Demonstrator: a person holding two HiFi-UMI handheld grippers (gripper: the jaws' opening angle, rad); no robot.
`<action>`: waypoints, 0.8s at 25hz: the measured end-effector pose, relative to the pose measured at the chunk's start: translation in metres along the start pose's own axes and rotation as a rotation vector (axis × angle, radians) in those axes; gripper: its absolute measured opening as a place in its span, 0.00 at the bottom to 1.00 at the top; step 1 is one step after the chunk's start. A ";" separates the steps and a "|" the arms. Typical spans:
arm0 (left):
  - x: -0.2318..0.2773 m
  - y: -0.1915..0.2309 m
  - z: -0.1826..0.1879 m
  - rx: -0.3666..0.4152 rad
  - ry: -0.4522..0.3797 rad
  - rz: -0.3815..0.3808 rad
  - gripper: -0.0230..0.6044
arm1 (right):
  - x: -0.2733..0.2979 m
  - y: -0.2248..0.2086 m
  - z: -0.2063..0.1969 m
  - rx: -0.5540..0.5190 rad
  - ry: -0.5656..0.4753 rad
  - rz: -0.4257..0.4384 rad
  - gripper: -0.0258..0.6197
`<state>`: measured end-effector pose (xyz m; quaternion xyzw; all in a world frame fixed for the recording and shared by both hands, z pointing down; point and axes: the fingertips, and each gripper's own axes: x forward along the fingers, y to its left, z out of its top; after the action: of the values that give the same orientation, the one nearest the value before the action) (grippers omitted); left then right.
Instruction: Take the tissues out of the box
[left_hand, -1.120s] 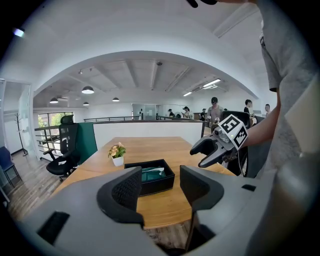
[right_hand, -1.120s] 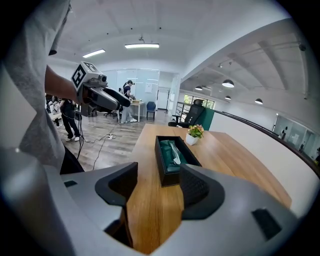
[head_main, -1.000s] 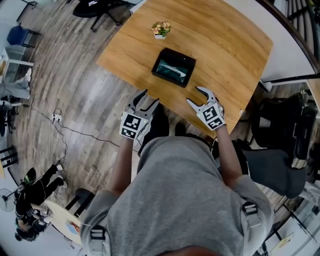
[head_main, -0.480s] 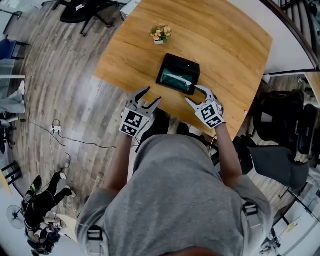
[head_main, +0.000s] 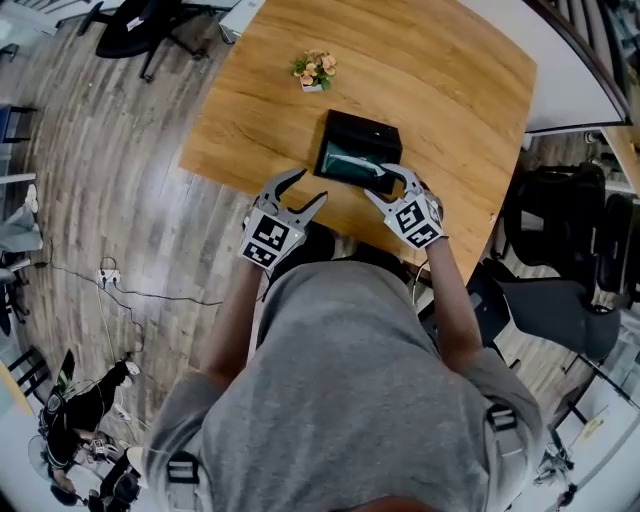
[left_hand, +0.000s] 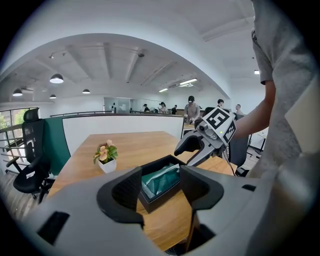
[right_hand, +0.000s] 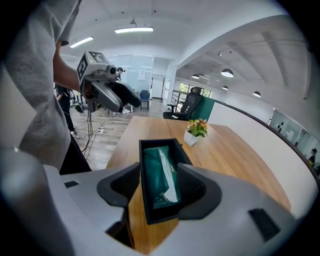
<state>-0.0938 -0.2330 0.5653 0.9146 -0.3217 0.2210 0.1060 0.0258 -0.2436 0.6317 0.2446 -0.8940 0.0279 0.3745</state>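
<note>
The grey shirt (head_main: 350, 400) fills the lower half of the head view and covers part of both arms. The right gripper (head_main: 385, 182) blocks the near right corner of the black box (head_main: 358, 140). The green tissue pack (right_hand: 159, 172) sits down inside the box, its edges lost behind the walls. Whether the right pad touches the box wall, I can't tell.

The box lies on a wooden table (head_main: 450, 80), close to the near edge. A small flower pot (head_main: 313, 68) stands at its 11 o'clock, well apart. There's plank floor (head_main: 120, 160) off at 9 o'clock and a black office chair (head_main: 560, 240) at 3 o'clock.

Both forearms reach forward side by side. The right gripper's jaws are closing but not clamped, with the box's near end between them. The left gripper (head_main: 305, 187) hangs at the box's 7 o'clock over the table edge, jaws wide apart and gripping nothing, the box just ahead.
</note>
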 end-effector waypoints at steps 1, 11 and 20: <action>0.001 0.002 0.001 0.004 -0.002 -0.008 0.44 | 0.001 -0.001 0.001 0.002 0.005 -0.001 0.41; 0.007 0.006 0.002 0.023 0.012 -0.050 0.44 | 0.014 0.002 0.003 0.000 0.016 -0.010 0.40; 0.017 -0.002 -0.009 0.012 0.081 -0.078 0.44 | 0.018 0.001 -0.005 0.033 -0.012 0.009 0.40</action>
<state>-0.0832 -0.2377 0.5810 0.9173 -0.2802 0.2554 0.1220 0.0174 -0.2490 0.6480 0.2467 -0.8967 0.0428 0.3650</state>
